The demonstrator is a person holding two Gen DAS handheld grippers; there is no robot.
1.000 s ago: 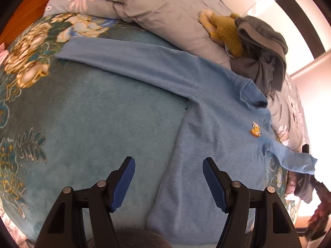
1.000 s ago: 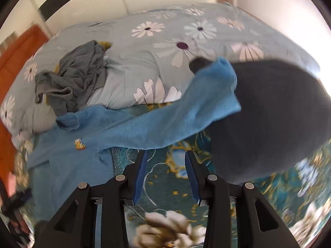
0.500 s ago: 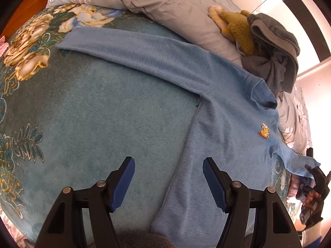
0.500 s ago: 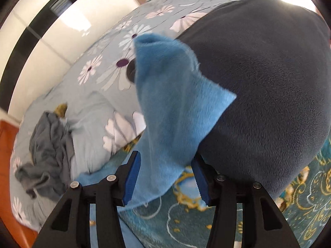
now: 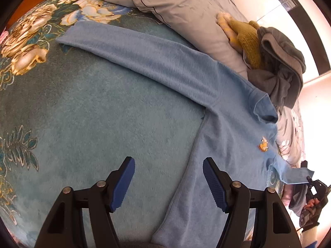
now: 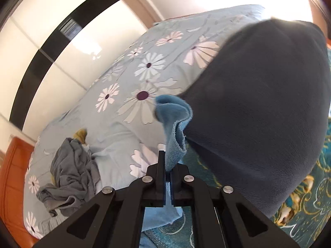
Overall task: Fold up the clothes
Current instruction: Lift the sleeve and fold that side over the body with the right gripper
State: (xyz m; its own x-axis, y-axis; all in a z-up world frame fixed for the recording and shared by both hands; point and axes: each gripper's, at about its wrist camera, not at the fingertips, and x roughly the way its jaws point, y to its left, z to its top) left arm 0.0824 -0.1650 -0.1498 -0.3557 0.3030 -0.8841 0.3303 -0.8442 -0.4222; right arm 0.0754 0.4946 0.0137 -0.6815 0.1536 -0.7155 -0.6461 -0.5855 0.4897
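The light blue long-sleeved fleece top (image 5: 227, 128) lies spread flat on the teal floral bed blanket (image 5: 93, 111), its side edge running just ahead of the left tongs (image 5: 168, 183), which hang released above it. The right tongs (image 6: 168, 177) are clenched on the top's sleeve cuff (image 6: 174, 128), lifted beside a dark grey fleece garment (image 6: 269, 107). Judged from this, the plush cuff could slip free if pulled hard, or drag the spread body askew.
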